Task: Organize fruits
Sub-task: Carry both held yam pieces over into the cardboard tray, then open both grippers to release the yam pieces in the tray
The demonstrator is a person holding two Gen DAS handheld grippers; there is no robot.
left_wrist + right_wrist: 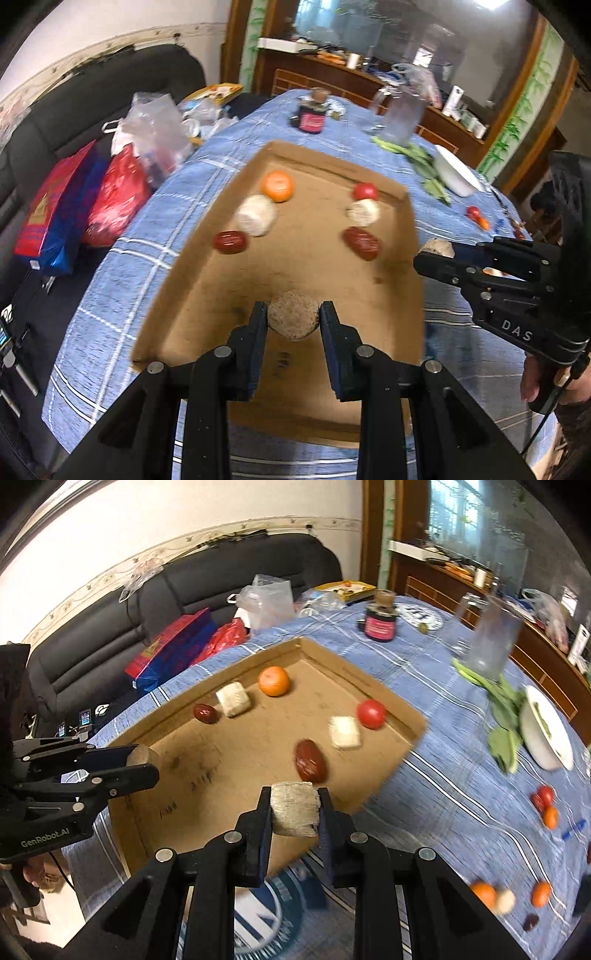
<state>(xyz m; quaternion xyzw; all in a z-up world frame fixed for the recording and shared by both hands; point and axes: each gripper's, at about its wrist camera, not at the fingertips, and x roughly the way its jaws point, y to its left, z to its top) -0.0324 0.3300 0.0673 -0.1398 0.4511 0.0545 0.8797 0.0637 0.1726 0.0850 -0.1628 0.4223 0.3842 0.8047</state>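
Left wrist view
- Left gripper: closed on a beige puffed-rice cake, which is pinched between both fingers above the near end of the cardboard tray.
- Tray contents: an orange, a pale cake and a red date are lined up along the left edge; a tomato, a second pale cake and a second date are lined up along the right edge.
- Right gripper: seen just outside the tray's right edge, with a round beige piece held at its tip.
- Table: covered by a blue checked cloth.

Right wrist view
- Right gripper: clamped on a rice cake block, held over the tray's near edge.
- Left gripper: seen at the tray's left corner, a beige cake held between its fingers.
- Loose fruit: small red and orange pieces are scattered on the cloth near the table's right edge, well apart from the tray.
- White bowl: set beside green leaves.
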